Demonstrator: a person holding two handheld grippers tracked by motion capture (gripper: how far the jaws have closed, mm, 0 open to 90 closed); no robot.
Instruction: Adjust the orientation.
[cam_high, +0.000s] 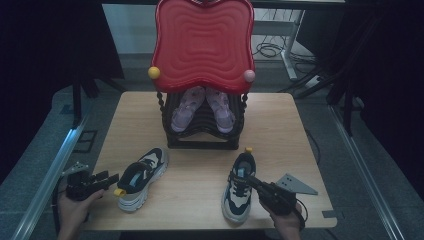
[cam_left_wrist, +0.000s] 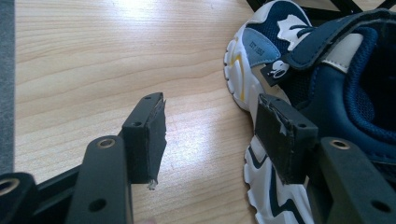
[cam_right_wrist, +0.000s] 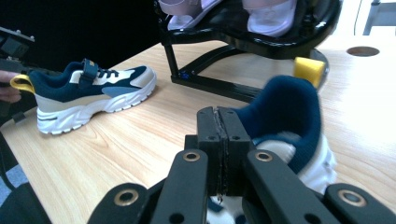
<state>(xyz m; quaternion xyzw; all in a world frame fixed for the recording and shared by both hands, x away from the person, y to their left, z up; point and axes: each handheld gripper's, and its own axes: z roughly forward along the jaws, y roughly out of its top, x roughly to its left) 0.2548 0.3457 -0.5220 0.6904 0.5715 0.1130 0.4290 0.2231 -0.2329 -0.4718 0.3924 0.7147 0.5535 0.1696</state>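
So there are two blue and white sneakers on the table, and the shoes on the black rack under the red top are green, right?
Not quite. The two blue and white sneakers are on the table, but the shoes on the black rack under the red top are pale pink-purple, not green. The high view shows it.

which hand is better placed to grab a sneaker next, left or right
Probably left: the left gripper has its jaws open beside the left sneaker. The right gripper is shut, pads together, above the right sneaker.
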